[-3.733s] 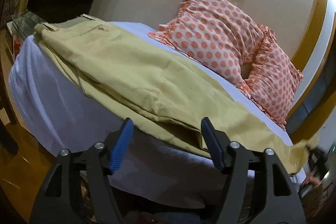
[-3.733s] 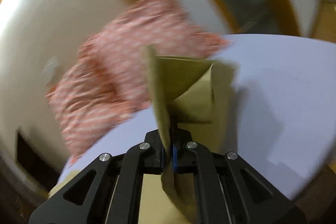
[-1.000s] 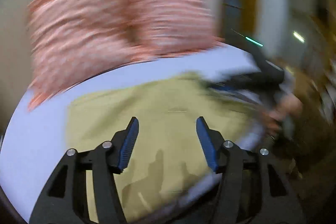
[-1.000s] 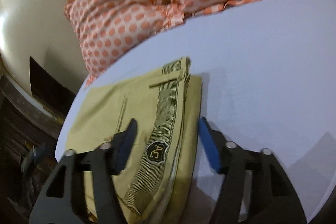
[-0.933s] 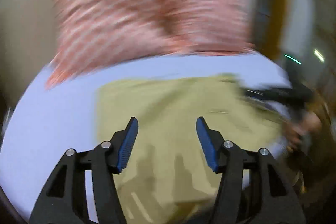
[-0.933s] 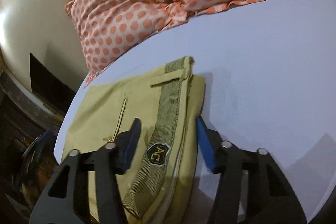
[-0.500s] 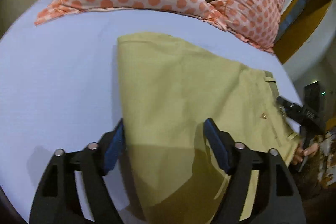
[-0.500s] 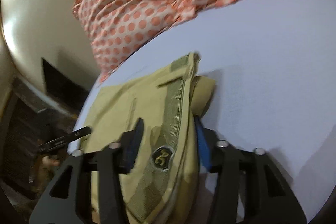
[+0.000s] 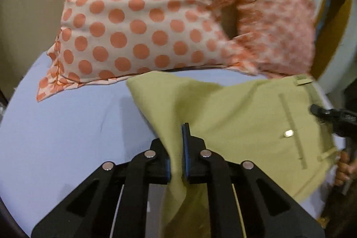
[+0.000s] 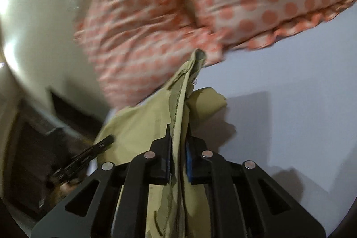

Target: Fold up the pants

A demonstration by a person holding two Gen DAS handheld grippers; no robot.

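Note:
The olive-yellow pants (image 9: 241,117) lie folded on a white bed sheet (image 9: 67,126). My left gripper (image 9: 176,148) is shut on the folded left edge of the pants and lifts it off the sheet. My right gripper (image 10: 178,144) is shut on the waistband end of the pants (image 10: 142,126), which rises between its jaws. The back pocket with a metal button (image 9: 289,133) shows at the right in the left wrist view, where the right gripper (image 9: 330,117) also appears at the far right edge.
Two orange polka-dot pillows (image 9: 145,15) lean at the head of the bed just behind the pants; they also show in the right wrist view (image 10: 245,3). A cream wall (image 10: 40,26) and dark furniture (image 10: 29,160) lie beyond the bed's edge.
Both grippers were open over the pants half a second ago. Both have closed on the fabric and lifted their ends off the sheet.

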